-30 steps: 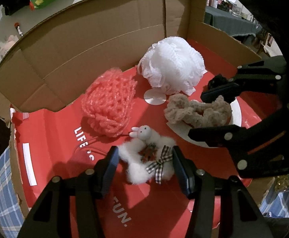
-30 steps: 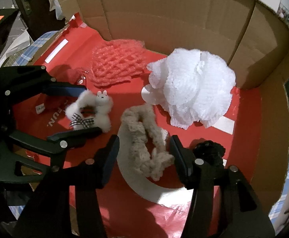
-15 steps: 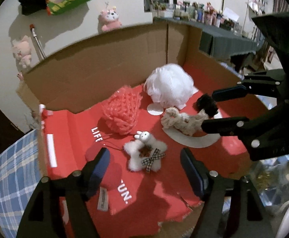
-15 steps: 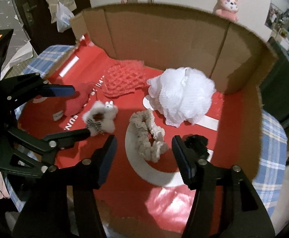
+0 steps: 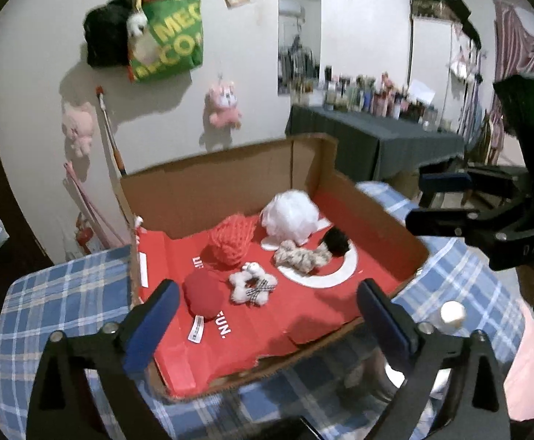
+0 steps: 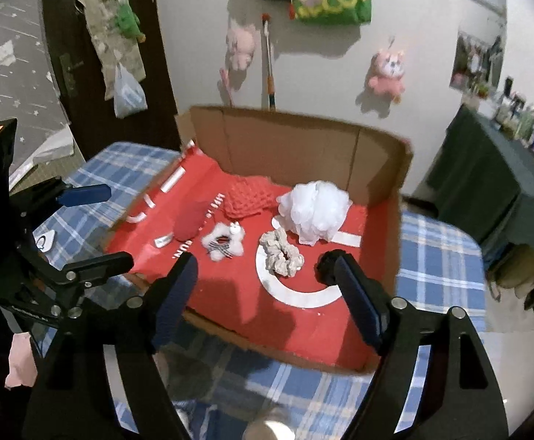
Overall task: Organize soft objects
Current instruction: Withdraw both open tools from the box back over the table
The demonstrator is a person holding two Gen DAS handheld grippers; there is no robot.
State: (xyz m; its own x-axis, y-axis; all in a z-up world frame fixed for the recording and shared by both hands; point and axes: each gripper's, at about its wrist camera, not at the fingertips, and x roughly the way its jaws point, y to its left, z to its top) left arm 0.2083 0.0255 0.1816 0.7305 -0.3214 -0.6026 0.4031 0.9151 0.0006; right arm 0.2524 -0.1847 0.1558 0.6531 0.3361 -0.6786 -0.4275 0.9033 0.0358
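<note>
Soft objects (image 5: 252, 288) lie in box (image 5: 377, 212), loofah (image 5: 291, 216) at 12 o'clock; left gripper (image 5: 267, 315) and right gripper (image 6: 267, 282) just opened, spread, nothing between jaws

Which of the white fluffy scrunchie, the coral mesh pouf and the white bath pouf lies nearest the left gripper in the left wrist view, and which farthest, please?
From the left gripper, whose jaws have just been opening with nothing between them:
1. White fluffy scrunchie, box floor, front middle.
2. Coral mesh pouf, behind it, slightly left.
3. White bath pouf, right, near the back wall.
</note>
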